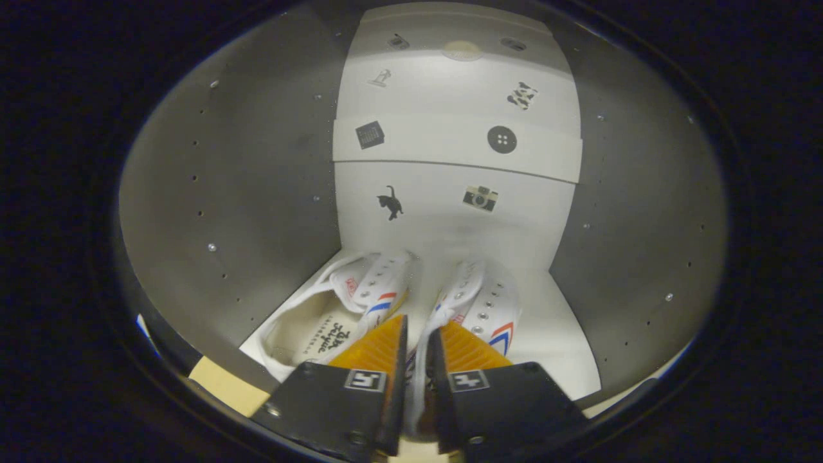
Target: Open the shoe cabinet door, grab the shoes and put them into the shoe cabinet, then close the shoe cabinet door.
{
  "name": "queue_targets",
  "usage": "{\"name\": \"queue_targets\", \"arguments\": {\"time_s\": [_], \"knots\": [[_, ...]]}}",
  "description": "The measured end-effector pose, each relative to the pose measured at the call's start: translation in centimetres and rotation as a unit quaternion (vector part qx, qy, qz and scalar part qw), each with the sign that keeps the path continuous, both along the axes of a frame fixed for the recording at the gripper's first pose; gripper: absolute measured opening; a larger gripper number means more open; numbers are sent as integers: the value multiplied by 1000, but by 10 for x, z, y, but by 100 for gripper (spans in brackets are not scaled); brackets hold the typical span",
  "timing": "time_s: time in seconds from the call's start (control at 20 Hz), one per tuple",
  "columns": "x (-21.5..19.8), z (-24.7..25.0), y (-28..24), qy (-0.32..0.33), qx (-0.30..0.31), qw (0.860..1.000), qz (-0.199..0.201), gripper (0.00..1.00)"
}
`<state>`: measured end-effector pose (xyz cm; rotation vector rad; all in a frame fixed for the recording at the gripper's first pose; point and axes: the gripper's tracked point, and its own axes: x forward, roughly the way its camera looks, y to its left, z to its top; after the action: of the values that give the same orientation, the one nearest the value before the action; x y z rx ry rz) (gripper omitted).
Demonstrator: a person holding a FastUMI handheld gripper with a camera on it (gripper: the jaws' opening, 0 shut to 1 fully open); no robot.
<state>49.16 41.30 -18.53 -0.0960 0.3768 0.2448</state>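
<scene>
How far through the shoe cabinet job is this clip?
Done: the cabinet is open and the shoes are inside, on its floor. In hand: the tool is pinched shut on the shoes' inner sides. Left: let go, pull out, close the door.

Grey side panels (244, 186) with peg holes, white back wall (450, 231) with small black stickers (389, 203).

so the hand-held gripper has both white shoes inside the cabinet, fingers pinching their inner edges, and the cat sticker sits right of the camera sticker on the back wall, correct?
Not quite. In the gripper view the cat sticker is left of the camera sticker. The rest holds: the hand-held gripper pinches the inner edges of both white shoes inside the cabinet.
</scene>
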Motion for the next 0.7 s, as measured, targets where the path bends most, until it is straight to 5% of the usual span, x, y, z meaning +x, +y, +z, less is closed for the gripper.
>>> {"name": "queue_targets", "arguments": {"time_s": [0.05, 0.2, 0.35, 0.7], "knots": [[-2, 3, -2, -9, -10, 1000, -4, 44], [-14, 23, -10, -54, -27, 998, -26, 49], [-34, 35, -7, -64, -23, 997, -23, 93], [-128, 72, -1, -101, 21, 994, -26, 97]]}}
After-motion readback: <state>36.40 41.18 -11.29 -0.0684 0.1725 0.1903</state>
